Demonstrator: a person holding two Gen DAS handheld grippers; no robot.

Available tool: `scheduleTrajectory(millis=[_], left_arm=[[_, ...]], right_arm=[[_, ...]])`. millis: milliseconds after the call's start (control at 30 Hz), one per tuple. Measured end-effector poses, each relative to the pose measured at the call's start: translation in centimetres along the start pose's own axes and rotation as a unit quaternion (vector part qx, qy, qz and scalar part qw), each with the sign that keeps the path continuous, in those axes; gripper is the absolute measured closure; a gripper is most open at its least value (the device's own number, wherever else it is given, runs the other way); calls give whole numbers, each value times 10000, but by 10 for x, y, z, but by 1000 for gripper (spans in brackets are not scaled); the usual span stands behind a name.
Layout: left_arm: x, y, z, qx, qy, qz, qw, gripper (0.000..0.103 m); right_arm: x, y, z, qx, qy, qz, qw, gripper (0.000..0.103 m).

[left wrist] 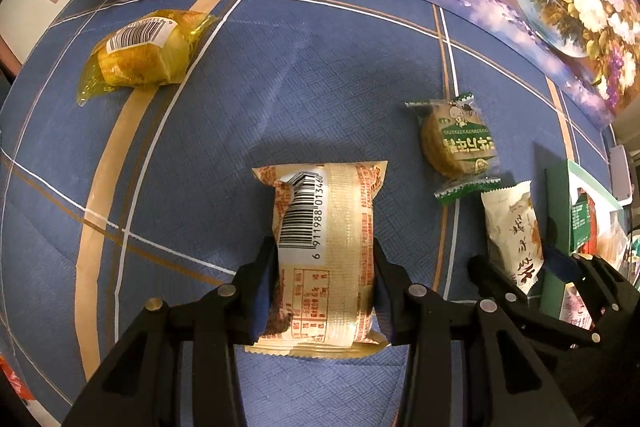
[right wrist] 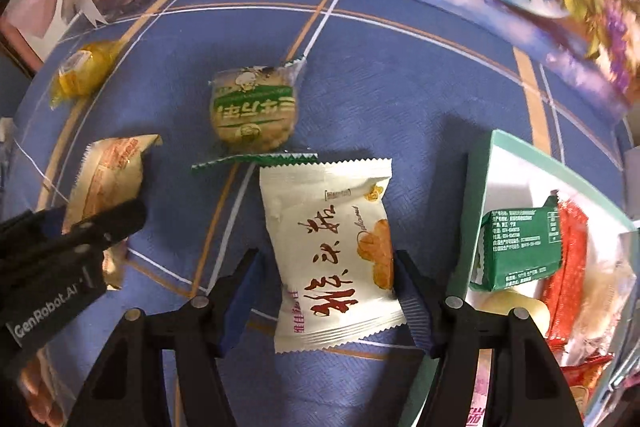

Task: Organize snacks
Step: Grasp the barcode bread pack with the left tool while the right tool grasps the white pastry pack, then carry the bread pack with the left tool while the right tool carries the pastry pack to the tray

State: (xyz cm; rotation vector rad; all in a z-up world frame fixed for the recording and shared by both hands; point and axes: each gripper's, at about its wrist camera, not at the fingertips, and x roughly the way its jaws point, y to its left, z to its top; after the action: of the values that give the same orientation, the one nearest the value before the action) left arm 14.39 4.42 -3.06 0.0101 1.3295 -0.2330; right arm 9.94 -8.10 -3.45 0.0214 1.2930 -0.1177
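The left tool (left wrist: 322,291) is clamped narrow on a beige packet (left wrist: 324,259) with its barcode side up, both blue pads pressed into its sides. The right tool (right wrist: 322,291) straddles a white packet (right wrist: 332,259) with red lettering; its right pad touches the wrapper's edge, the left pad stands just off it, so I judge the jaws part open and not yet gripping.

Going left to right across the blue checked cloth (left wrist: 280,79) on the counter: a yellow packet (left wrist: 140,55) lies far left, well apart from the rest; the beige one sits near the middle; a green-edged biscuit packet (left wrist: 458,143) lies just beyond the white one; the teal box (right wrist: 480,195) stands at the right, already holding snacks.

Risks from here — the two tools work close together and could knock each other on the way to the box. The white wrapper is slick and puffy; a squeeze near one edge could let it twist or slide out. The white packet's far corner touches the green-edged wrapper, which could get dragged along.

Count: two tools, four loose packets, one box — a green carton and red packets show inside, their number unclear.
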Motion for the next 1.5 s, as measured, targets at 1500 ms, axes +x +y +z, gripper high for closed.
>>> scheduleTrajectory(millis=[1500], left_arm=[[-102, -57, 9, 412, -1250, -354, 9907, 67]], right_arm=[[-84, -79, -11, 1771, -860, 402, 9796, 48]])
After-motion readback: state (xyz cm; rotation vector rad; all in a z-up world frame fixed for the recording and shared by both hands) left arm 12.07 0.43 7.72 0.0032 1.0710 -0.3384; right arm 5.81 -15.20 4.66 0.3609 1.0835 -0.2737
